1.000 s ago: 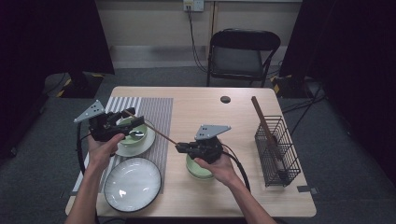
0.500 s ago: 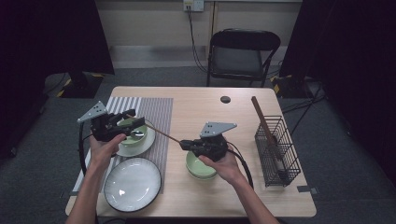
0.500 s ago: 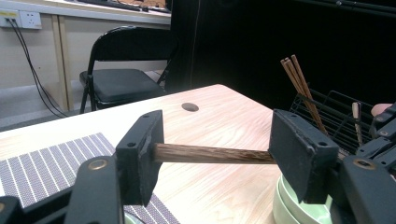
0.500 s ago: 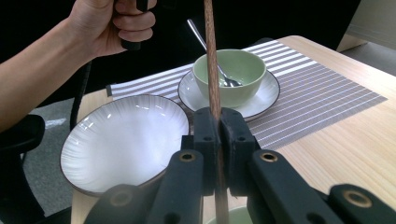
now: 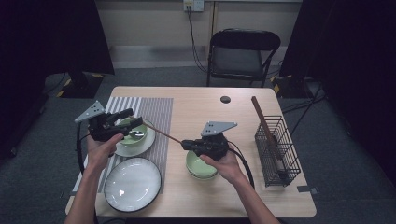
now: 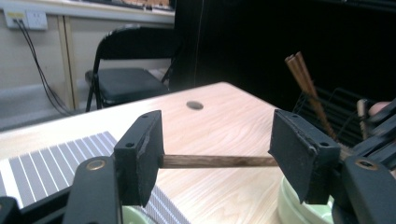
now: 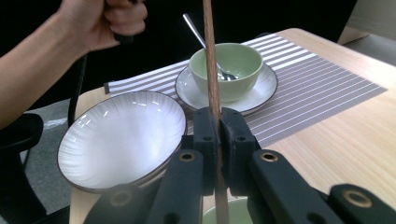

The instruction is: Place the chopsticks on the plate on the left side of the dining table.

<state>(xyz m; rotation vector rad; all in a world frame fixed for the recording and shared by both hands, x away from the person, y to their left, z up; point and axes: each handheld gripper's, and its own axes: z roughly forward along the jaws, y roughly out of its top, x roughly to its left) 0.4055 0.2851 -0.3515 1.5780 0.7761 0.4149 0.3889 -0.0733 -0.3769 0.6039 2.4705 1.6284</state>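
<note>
A chopstick (image 5: 164,134) spans the surface between two claws: the right claw (image 5: 187,144) clamps one end above a green bowl (image 5: 200,167), while the left claw (image 5: 133,117), jaws just widening, has let go. The wire basket (image 5: 280,154) awaits.

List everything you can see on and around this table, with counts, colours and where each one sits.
Table: one, light wood, centre.
Placemat: one, grey striped, table's left side.
Small bowl: one, pale green, on a white saucer on the placemat; a spoon lies in it.
Large plate: one, white with dark rim, front left.
Green bowls: stacked, count unclear, under the right hand.
Wire rack: one, black, right edge, brown sticks inside.
Chair: one, black, behind the table.
Chopstick: one, brown, spanning between both grippers.
Left hand-held gripper: black, open around the chopstick.
Right hand-held gripper: black, shut on the chopstick.
</note>
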